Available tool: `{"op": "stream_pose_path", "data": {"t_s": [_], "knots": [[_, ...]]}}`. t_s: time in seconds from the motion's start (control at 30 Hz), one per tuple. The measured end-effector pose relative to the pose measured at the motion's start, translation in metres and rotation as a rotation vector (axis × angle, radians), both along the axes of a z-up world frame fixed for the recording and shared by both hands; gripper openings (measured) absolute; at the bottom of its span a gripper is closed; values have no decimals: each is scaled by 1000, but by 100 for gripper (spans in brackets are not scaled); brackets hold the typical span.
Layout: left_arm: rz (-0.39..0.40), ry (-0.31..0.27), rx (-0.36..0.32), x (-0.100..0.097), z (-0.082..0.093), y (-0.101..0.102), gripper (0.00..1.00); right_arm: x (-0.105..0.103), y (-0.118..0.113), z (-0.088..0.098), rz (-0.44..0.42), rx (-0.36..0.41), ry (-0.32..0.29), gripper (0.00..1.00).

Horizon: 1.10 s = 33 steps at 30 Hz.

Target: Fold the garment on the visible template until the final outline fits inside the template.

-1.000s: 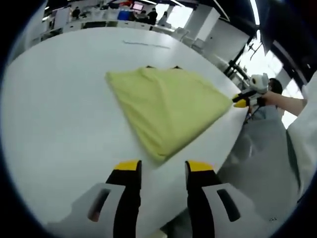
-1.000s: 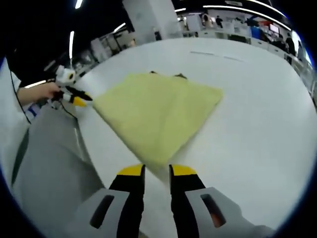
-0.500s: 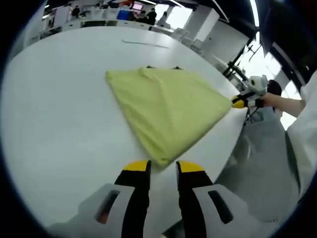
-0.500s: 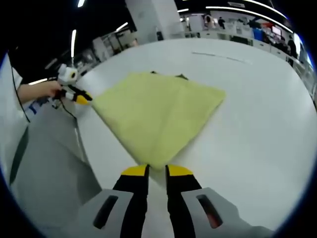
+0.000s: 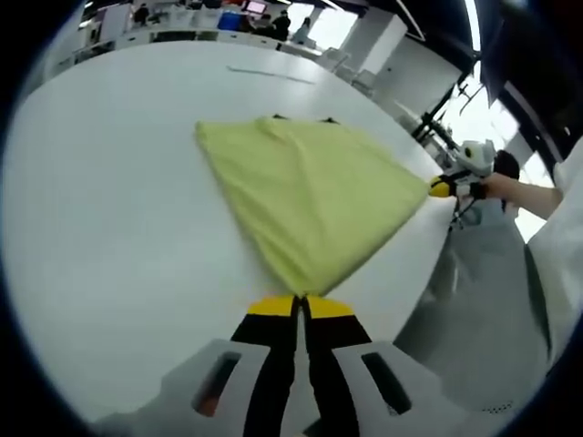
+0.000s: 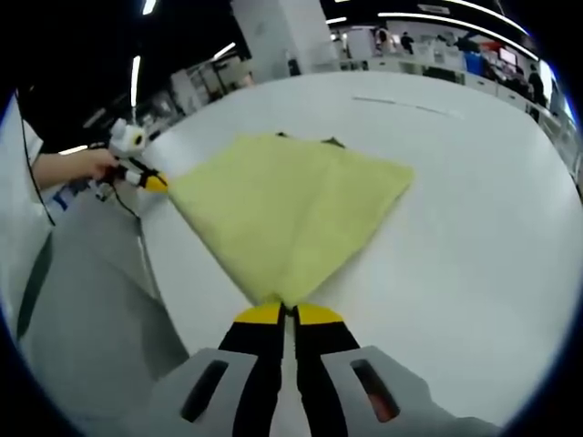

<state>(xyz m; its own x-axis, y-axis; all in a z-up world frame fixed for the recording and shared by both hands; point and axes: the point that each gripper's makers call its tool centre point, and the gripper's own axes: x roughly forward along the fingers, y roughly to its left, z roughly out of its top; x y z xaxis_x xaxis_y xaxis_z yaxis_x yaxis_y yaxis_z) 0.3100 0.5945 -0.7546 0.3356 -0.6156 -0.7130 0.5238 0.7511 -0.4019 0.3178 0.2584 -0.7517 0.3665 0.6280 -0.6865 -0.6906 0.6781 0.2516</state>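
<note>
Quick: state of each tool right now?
Left tool: closed on a near corner of the yellow garment.
Right tool: closed on the garment's other near corner.

Both hand-held grippers (image 5: 301, 305) (image 6: 288, 312) now clamped on garment (image 5: 310, 196) corners.

My two gripper views each look low and close along their own jaws from opposite near corners of the folded yellow cloth garment (image 5: 310, 196) (image 6: 287, 214), sharing it and the white round table (image 5: 109, 228) (image 6: 474, 255) beyond.
</note>
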Motion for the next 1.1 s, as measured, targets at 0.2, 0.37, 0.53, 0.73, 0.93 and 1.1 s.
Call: {"op": "stream_pose_path", "data": {"t_s": [0.2,0.37,0.53,0.73,0.93,1.1], "knots": [[-31,4,32,2,0,9,0,1,-2,1,15,-8,-4,3],[-41,-8,20,8,7,14,0,3,-3,6,37,-13,-11,3],[-77,-1,36,7,7,12,0,-1,-2,7,86,-33,-9,3],[-82,15,39,0,2,14,0,-6,-2,4,94,-33,-2,3],[-41,34,13,-1,-5,15,0,-8,-3,1,91,-35,3,3],[-38,38,6,-1,-4,14,0,-7,-4,-1,99,-50,0,3]]}}
